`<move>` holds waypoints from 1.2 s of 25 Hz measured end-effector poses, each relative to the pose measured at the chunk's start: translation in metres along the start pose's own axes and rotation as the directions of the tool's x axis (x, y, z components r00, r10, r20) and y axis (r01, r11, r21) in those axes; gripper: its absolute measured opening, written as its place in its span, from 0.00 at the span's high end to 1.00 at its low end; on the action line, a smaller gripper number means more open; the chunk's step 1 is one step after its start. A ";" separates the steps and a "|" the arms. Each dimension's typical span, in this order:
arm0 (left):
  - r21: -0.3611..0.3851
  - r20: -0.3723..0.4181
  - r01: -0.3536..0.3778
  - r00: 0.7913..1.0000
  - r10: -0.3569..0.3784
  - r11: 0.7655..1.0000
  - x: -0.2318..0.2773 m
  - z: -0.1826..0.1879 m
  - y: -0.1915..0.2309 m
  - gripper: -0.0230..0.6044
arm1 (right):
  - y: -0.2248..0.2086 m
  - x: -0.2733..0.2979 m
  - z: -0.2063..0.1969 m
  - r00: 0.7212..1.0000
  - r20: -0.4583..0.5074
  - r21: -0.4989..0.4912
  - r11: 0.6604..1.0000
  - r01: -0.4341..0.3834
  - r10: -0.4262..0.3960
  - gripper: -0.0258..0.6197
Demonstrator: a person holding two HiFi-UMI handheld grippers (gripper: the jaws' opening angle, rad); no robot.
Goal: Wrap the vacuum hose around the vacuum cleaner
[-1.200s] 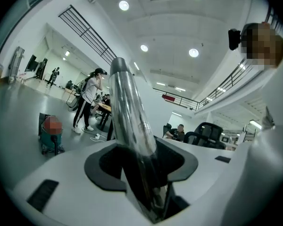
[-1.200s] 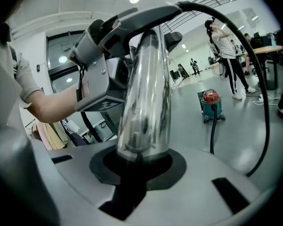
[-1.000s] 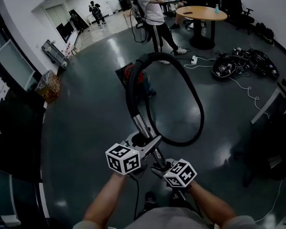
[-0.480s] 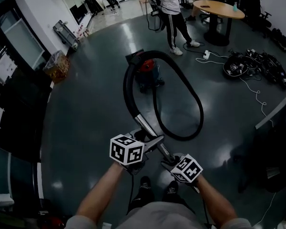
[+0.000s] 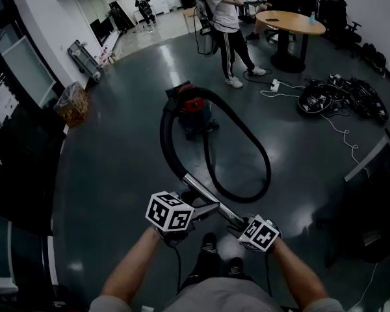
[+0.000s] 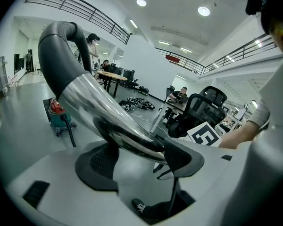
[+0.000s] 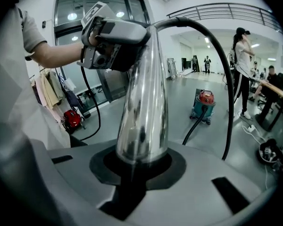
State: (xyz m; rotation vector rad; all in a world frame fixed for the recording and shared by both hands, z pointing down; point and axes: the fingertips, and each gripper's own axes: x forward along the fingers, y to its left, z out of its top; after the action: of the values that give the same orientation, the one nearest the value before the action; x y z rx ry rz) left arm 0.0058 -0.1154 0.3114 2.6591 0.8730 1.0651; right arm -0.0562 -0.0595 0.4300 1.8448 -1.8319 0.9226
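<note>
**Both tongs at the wand, hose looped loose on the floor**

The right tongs (image 7: 139, 161) are clamped narrow on the shiny metal tube (image 7: 144, 102) at the hose's end, and the tube rises straight out from between their pads. The left tongs (image 6: 141, 157) stand wide, their jaws having just been opening. The same tube runs slantwise between them, and the left pad shows clear of it. In the head view both sit low in the centre of the frame, the left higher up the tube, the right at its lower end.

The vacuum cleaner (image 5: 194, 109), red on top with a teal body, stands on the dark glossy floor (image 5: 117, 161) above centre, well apart from the tongs. The black hose (image 5: 162, 132) leaves its top and curves down the left side to meet the tube. A second, wider loop sweeps right and down, lies on the floor right of centre, and turns back toward the machine. None of it is wound round the body.

At upper centre a person (image 5: 227, 25) stands near a round wooden worktop (image 5: 289, 23), and a tangle of cables (image 5: 341, 96) lies at the right
</note>
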 end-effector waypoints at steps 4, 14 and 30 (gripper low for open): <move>0.200 -0.025 -0.068 0.997 0.075 0.977 -0.014 0.000 0.025 0.49 | -0.025 -0.006 -0.006 0.998 -0.046 0.011 0.999 0.042 -0.041 0.84; 0.577 -0.045 -0.011 0.998 0.045 0.817 -0.002 0.036 0.047 0.49 | -0.081 -0.005 0.006 0.983 -0.162 0.089 0.991 0.104 -0.089 0.85; 0.866 -0.348 0.400 0.913 -0.214 0.298 0.075 0.067 0.026 0.84 | -0.119 -0.021 0.034 0.872 -0.444 0.001 0.973 0.230 -0.205 0.85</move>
State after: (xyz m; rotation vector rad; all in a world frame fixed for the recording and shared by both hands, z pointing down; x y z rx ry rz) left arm 0.1066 -0.0895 0.3144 2.8607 2.6113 0.7764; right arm 0.0681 -0.0583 0.4127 1.6545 -1.3069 1.1973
